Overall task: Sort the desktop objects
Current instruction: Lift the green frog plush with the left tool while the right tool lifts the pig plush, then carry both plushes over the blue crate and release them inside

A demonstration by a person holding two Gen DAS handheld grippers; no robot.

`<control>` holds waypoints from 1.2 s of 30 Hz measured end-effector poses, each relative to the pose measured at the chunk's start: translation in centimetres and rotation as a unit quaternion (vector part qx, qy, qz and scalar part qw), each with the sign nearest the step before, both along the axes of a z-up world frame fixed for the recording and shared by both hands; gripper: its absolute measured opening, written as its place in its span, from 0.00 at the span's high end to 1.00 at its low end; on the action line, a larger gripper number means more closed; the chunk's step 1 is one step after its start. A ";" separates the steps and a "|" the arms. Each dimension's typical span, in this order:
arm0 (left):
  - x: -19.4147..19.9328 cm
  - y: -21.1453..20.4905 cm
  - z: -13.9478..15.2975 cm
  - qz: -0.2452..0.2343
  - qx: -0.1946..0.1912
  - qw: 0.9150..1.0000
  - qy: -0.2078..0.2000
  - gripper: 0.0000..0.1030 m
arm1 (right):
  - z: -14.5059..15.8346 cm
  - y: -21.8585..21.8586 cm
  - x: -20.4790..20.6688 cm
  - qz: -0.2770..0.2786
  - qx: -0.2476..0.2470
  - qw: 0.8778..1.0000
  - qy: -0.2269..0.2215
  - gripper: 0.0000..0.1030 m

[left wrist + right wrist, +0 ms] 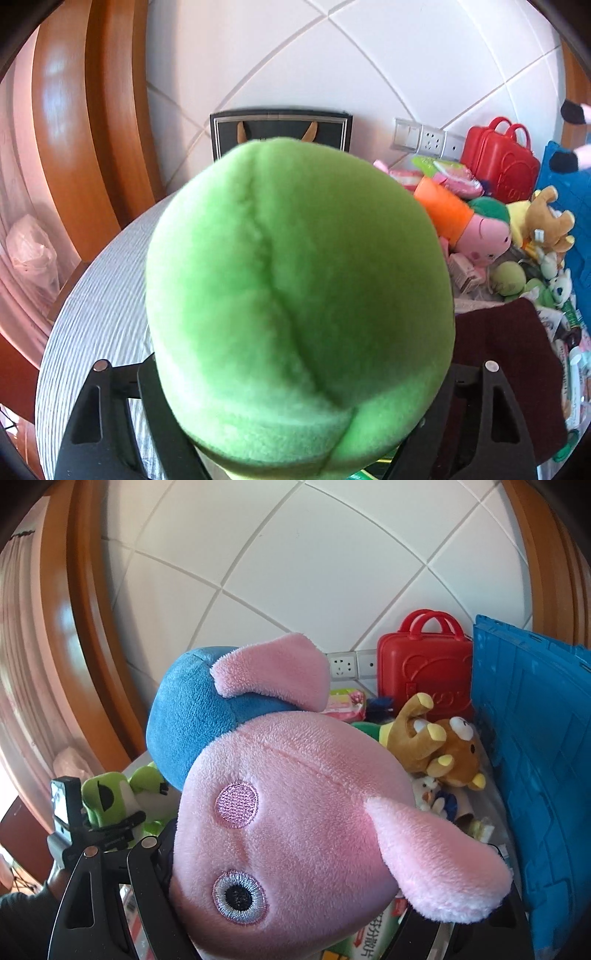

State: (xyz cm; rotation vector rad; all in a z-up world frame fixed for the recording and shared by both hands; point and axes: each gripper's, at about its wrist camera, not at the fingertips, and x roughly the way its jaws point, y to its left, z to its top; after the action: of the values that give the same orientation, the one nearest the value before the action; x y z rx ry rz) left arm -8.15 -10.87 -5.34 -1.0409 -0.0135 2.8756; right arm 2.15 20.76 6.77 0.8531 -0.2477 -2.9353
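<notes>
**Left wrist view: green plush held; right wrist view: pink pig plush held**

Left wrist view is almost filled by the green plush toy [299,306], which I have clamped between the two black fingers of the left gripper [295,424], above the round table [96,317] with its striped cloth. Beyond it on my right lies a heap of toys: a pink plush in an orange dress [465,225], a brown bear [546,221], a small green ball [509,277] and a red toy case [498,166] against the tiled wall. A dark maroon cloth [509,369] lies nearer.

On the right wrist camera, the right gripper [295,915] is closed around the pink pig plush [295,812], head toward the lens, its blue body [188,709] behind. The blue crate [535,757] stands just right of it, the red case and bear further back. At lower left I see the left gripper carrying the green plush.
</notes>
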 end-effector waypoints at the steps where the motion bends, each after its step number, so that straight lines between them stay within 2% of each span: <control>1: 0.1 0.2 0.5 -0.001 -0.001 1.000 0.007 0.23 | 0.1 0.1 0.2 -0.001 0.000 1.000 0.001 0.17; 4: 0.8 0.5 1.7 -0.002 0.006 1.000 0.023 0.23 | 0.2 0.6 0.6 -0.007 -0.004 1.000 0.003 0.17; 9: 2.1 2.8 4.8 -0.031 0.015 0.998 0.056 0.23 | 0.5 1.1 1.2 -0.013 -0.006 1.000 0.008 0.17; 18: 4.8 10.7 11.3 -0.111 0.050 0.987 0.109 0.23 | 2.5 2.8 3.8 -0.049 0.000 0.998 0.033 0.17; 24: 7.0 17.0 14.9 -0.174 0.072 0.973 0.135 0.23 | 5.2 5.9 7.1 -0.105 0.007 0.992 0.066 0.17; 29: 8.9 21.6 18.0 -0.220 0.090 0.959 0.153 0.23 | 8.2 9.3 10.7 -0.156 0.007 0.982 0.103 0.17; 36: 12.9 29.0 21.9 -0.296 0.113 0.933 0.170 0.23 | 12.6 14.2 15.9 -0.239 0.023 0.961 0.137 0.17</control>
State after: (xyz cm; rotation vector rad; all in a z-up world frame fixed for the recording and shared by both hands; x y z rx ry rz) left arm 4.73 18.09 16.55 -0.3974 -0.0076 2.3810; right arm 18.01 34.97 19.40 0.4232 -0.4193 -3.4686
